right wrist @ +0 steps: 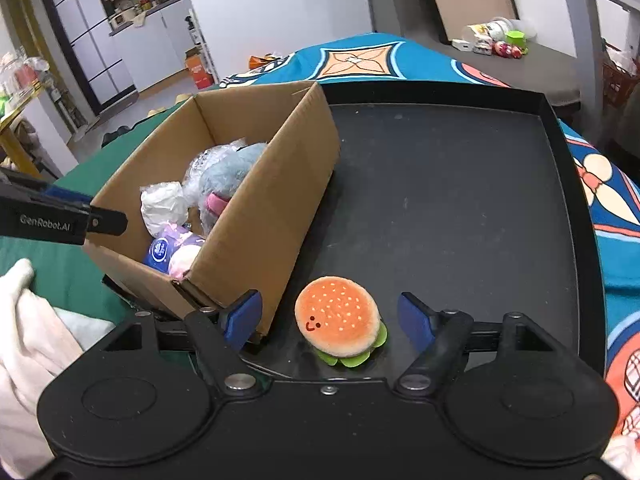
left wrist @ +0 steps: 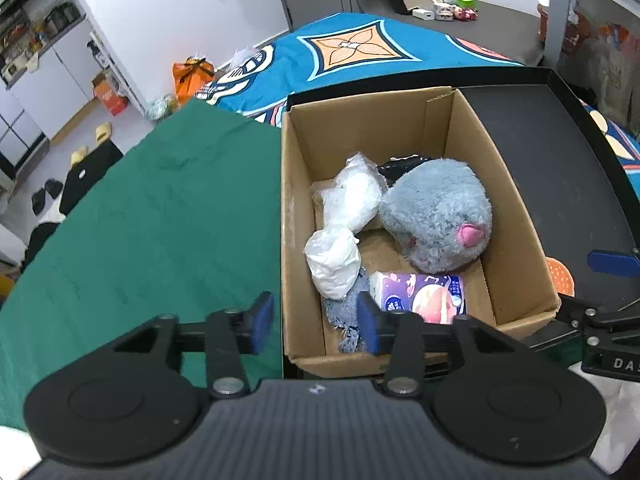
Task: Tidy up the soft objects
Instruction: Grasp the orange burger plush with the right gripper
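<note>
A cardboard box (left wrist: 508, 184) (right wrist: 264, 208) stands on a black tray (right wrist: 460, 200). It holds a grey plush mouse (left wrist: 436, 216), white plastic bags (left wrist: 344, 216), a tissue pack (left wrist: 424, 296) and a blue cloth (left wrist: 346, 316). My left gripper (left wrist: 316, 322) is open and empty, its fingers straddling the box's near left wall. A plush hamburger (right wrist: 338, 318) lies on the tray beside the box. My right gripper (right wrist: 330, 320) is open with the hamburger between its fingers, pads apart from it.
A green cloth (left wrist: 152, 216) covers the surface left of the box. A blue patterned bedspread (left wrist: 352, 52) lies behind. White fabric (right wrist: 28, 320) lies at the near left. The right gripper shows at the left wrist view's right edge (left wrist: 600, 300).
</note>
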`<control>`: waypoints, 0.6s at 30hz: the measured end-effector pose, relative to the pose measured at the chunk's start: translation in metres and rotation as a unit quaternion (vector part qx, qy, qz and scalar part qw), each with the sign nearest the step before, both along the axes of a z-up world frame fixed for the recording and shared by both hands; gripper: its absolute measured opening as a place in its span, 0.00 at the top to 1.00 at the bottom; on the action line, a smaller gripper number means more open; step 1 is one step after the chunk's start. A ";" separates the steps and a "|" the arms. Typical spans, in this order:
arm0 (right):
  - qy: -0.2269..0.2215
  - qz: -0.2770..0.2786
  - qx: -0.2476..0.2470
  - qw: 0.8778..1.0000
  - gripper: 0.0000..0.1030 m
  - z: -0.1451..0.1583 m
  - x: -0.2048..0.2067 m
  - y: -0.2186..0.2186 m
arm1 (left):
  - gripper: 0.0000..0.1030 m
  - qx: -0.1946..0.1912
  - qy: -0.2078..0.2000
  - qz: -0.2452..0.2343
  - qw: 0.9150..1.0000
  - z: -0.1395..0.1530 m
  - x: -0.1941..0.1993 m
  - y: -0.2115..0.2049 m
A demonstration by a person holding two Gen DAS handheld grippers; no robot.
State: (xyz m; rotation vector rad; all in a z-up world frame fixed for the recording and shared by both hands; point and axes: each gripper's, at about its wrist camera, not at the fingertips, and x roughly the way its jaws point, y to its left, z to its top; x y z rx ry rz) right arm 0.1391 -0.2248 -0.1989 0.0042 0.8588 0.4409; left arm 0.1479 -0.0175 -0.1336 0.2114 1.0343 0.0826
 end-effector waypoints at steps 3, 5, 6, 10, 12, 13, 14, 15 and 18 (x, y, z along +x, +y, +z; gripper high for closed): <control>0.004 0.001 0.002 1.000 0.28 -0.007 0.002 -0.003 | 0.49 0.008 0.002 -0.002 1.000 -0.001 0.002 -0.004; 0.009 0.001 0.000 1.000 0.28 -0.012 0.003 -0.005 | 0.49 0.011 0.006 0.000 1.000 -0.002 0.005 -0.006; 0.010 0.001 -0.002 1.000 0.28 -0.014 0.004 -0.006 | 0.49 0.012 0.008 0.000 1.000 -0.003 0.006 -0.007; 0.011 0.002 -0.010 1.000 0.29 -0.021 0.007 -0.008 | 0.49 0.019 0.018 0.000 1.000 -0.006 0.010 -0.011; 0.013 0.001 -0.011 1.000 0.35 -0.024 0.007 -0.009 | 0.49 0.023 0.020 -0.001 1.000 -0.007 0.011 -0.013; 0.016 -0.002 -0.010 1.000 0.39 -0.025 0.007 -0.010 | 0.49 0.027 0.021 -0.002 0.999 -0.007 0.012 -0.015; 0.020 -0.003 -0.009 1.000 0.48 -0.026 0.007 -0.011 | 0.49 0.031 0.021 -0.002 0.999 -0.008 0.012 -0.016; 0.023 -0.003 -0.010 1.000 0.53 -0.027 0.007 -0.012 | 0.49 0.034 0.020 -0.001 0.999 -0.009 0.011 -0.018; 0.024 -0.007 -0.007 1.000 0.57 -0.026 0.007 -0.017 | 0.48 0.049 0.022 -0.001 0.999 -0.011 0.011 -0.023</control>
